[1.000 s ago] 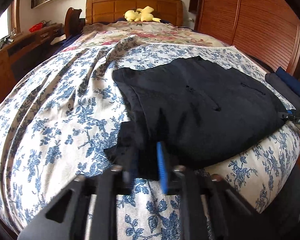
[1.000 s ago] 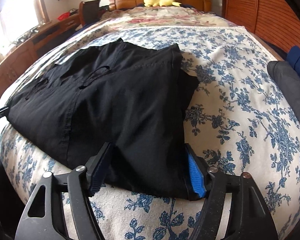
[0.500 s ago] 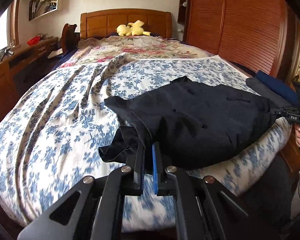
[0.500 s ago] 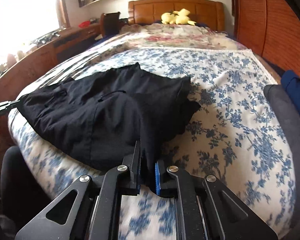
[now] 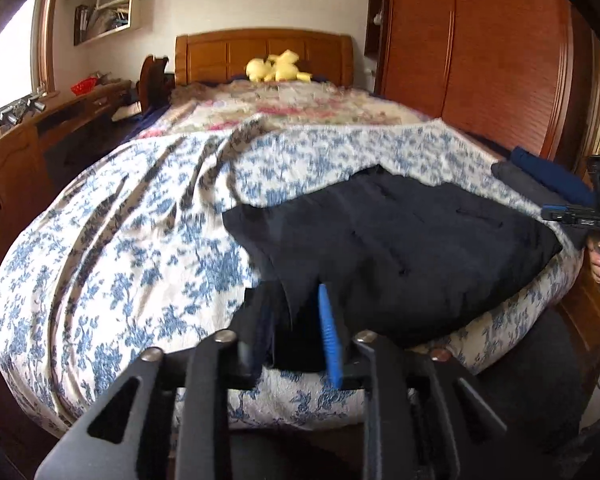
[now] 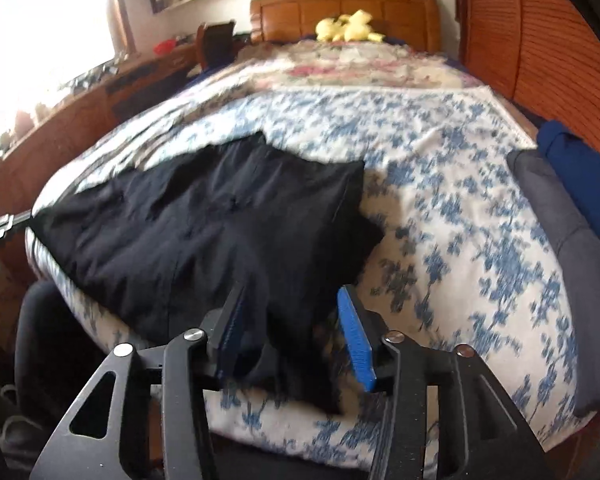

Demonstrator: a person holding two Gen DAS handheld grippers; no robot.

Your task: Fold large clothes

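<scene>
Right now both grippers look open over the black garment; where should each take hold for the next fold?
Grip the black garment at its two near corners, coming from the foot edge of the bed. The hem hangs over that edge, so the right gripper and left gripper already straddle loose cloth.

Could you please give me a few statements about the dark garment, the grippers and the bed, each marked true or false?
1. The black fabric garment lies on the blue-and-white floral bedspread. True.
2. The right gripper is clamped shut. False: its jaws stand apart around the garment's edge.
3. The left gripper has cloth between its jaws. True.
4. A red plush toy sits by the headboard. False: the plush toy is yellow.
</scene>
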